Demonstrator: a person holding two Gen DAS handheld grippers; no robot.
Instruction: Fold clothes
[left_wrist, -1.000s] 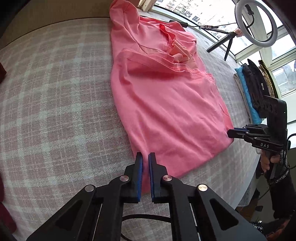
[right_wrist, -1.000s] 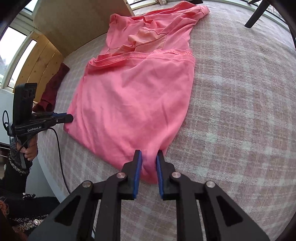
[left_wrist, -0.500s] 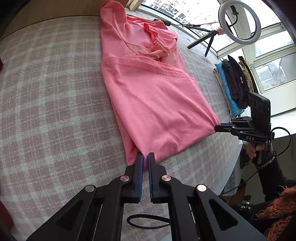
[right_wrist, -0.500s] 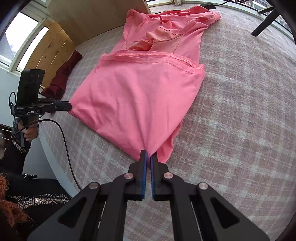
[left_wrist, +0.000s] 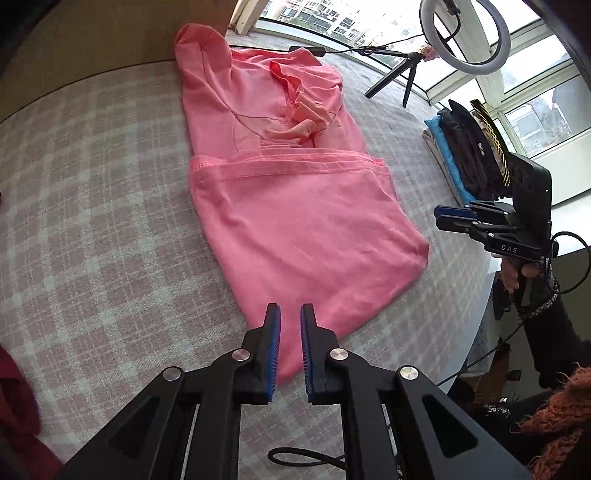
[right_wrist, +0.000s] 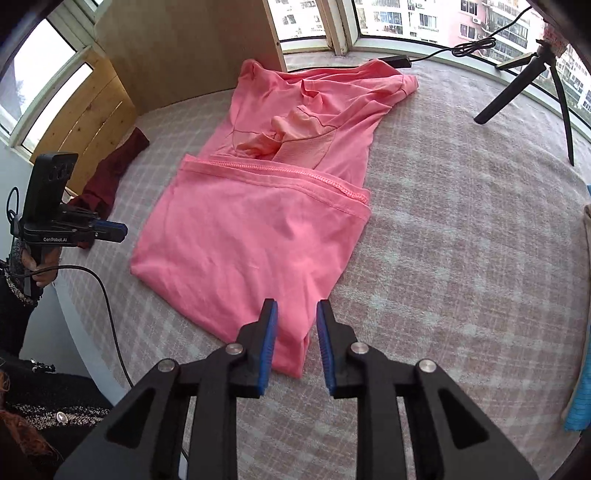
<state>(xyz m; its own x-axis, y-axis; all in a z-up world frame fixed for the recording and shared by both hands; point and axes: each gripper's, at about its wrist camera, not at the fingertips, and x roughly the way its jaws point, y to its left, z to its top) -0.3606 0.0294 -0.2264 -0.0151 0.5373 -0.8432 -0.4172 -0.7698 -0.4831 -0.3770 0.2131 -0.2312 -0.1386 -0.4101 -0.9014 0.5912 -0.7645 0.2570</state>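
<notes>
I've got the pink shirt (left_wrist: 295, 229) lying on the checked pink blanket (left_wrist: 92, 221), its lower half folded up so the hem runs across the middle. My left gripper (left_wrist: 290, 339) hangs over the near left corner of the fold, jaws opening, the corner showing in the gap below with no pad pressing it. My right gripper (right_wrist: 294, 341) sits above the other near corner, jaws opening wider, cloth likewise loose between them. A dark red garment (right_wrist: 110, 177) lies off to the left.
</notes>
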